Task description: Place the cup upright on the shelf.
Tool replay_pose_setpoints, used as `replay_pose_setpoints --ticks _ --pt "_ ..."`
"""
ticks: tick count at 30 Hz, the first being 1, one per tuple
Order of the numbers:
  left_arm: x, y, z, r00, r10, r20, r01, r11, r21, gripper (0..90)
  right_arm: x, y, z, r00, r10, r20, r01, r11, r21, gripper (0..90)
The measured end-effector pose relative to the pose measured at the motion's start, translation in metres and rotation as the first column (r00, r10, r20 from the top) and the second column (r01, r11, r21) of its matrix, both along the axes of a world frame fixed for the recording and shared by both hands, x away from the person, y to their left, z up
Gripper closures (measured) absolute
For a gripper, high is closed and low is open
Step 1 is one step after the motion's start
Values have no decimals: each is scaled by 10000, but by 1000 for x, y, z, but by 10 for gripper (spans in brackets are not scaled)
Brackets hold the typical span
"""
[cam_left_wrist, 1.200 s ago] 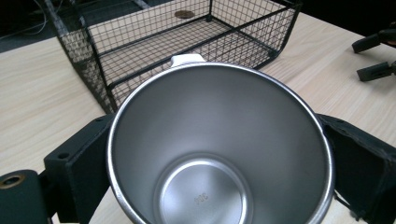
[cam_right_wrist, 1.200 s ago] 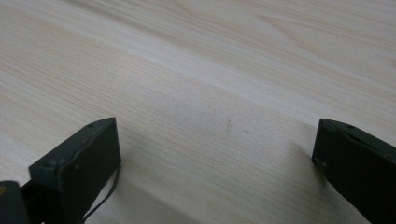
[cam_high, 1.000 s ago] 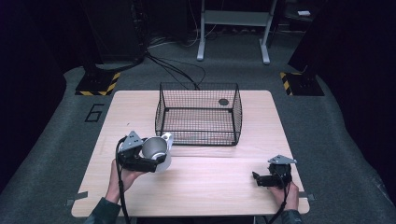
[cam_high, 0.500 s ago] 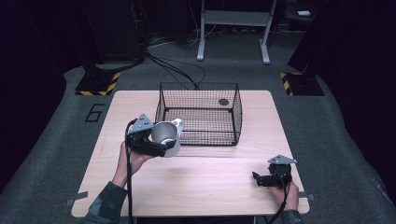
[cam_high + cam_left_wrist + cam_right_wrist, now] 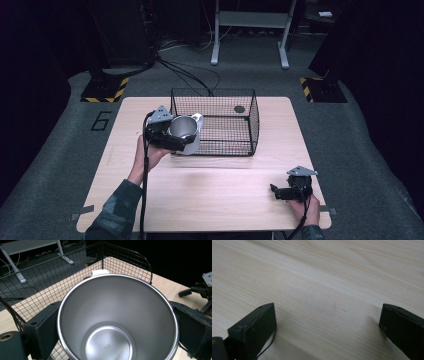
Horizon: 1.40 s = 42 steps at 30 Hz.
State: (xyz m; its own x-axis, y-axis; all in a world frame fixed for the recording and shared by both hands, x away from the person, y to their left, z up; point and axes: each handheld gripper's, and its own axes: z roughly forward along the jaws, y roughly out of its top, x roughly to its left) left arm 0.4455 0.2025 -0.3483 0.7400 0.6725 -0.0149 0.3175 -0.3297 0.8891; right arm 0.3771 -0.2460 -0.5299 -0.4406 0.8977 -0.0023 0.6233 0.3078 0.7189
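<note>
Left tool [image 5: 176, 135] is pinching a steel cup [image 5: 182, 127], one jaw on each side of the cup wall; in the left gripper view both black jaws press against the outside of the cup [image 5: 117, 320] just under the rim. Cup is lifted off the surface [image 5: 210, 195], tilted so its open mouth faces the camera, at the front left corner of the wire basket [image 5: 215, 122], against or just over its left wall — cannot tell if it touches the mesh. Cup interior looks bare, "304" stamped on the bottom. A white tab [image 5: 100, 272] sticks out at the far side of the rim; in the high view the same pale piece [image 5: 198, 119] sits at the cup's basket side.

Basket is black mesh, open top, standing on the far middle of the surface. A small dark round thing [image 5: 239, 108] lies near its back right corner; too small to identify.

Right tool [image 5: 280, 192] rests low at the near right corner of the surface, held by the right hand [image 5: 306, 210], well apart from the basket. Its jaws are spread wide with bare wood [image 5: 324, 290] between them, gripping nothing.

Left hand [image 5: 150, 155] holds the left tool from below, cable trailing down along the forearm.
</note>
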Motion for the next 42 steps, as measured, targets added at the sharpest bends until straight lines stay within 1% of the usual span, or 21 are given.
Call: replay_pose_setpoints --ticks 3,8,9,11,12,16,17,18,20,21,22,24,27,28,30,35,36,37,39,42 --pt "7 -3 1 10000 -56 -39 56 10000 33 60 0 0 0 10000 0 2 0 10000 3 8" --pt "19 -12 4 10000 -78 44 78 9999 123 60 0 0 0 10000 8 5 -8 10000 2 8" --pt "22 -13 5 9999 -137 11 137 9997 200 61 0 0 0 10000 4 1 -4 10000 2 8" --pt "24 -14 6 9999 -108 72 107 9998 160 60 0 0 0 10000 -8 -8 8 10000 10 8" --pt "31 -18 7 9999 -103 110 101 9998 154 61 0 0 0 10000 4 5 -4 10000 2 8" --pt "39 -23 7 9999 -126 58 125 9998 136 60 0 0 0 10000 -25 -21 25 10000 24 8" --pt "39 -23 7 9999 -126 58 125 9998 136 60 0 0 0 10000 -17 -16 17 10000 20 8" --pt "45 -25 6 9999 -149 6 149 9998 137 60 0 0 0 10000 -22 -21 22 10000 25 9" --pt "47 -26 5 9999 -147 -27 147 9998 149 60 0 0 0 10000 -8 -7 8 10000 12 8" --pt "52 -29 3 9999 -142 -46 143 9998 156 60 0 0 0 10000 6 6 -6 10000 4 9" --pt "52 -29 3 9999 -142 -46 143 9998 156 60 0 0 0 10000 6 6 -6 10000 4 9" --pt "60 -34 -2 9997 -166 -203 172 9993 321 60 0 0 0 10000 -24 -1 24 10000 38 9" --pt "67 -38 -5 9995 -186 -246 196 9990 394 60 0 1 0 10000 -64 -8 64 9999 87 9" --pt "67 -38 -5 9995 -186 -246 196 9990 394 60 0 1 0 10000 -64 -8 64 9999 87 9" --pt "72 -42 -8 9994 -157 -321 169 9991 389 60 0 0 0 10000 -18 -20 18 10000 19 9" --pt "81 -48 -11 9993 -163 -345 182 9983 550 60 0 0 0 10000 -16 -15 16 10000 24 10" --pt "81 -48 -11 9993 -163 -345 182 9983 550 60 0 0 0 10000 -16 -15 16 10000 24 10" --pt "85 -49 -13 9991 -180 -372 203 9978 626 60 0 0 0 10000 12 -11 -12 10000 6 10" --pt "89 -51 -17 9989 -120 -455 148 9979 627 60 0 0 0 10000 -13 -14 13 10000 22 10" --pt "92 -52 -19 9988 -101 -481 133 9977 664 60 0 0 0 10000 -10 -16 10 10000 22 11"
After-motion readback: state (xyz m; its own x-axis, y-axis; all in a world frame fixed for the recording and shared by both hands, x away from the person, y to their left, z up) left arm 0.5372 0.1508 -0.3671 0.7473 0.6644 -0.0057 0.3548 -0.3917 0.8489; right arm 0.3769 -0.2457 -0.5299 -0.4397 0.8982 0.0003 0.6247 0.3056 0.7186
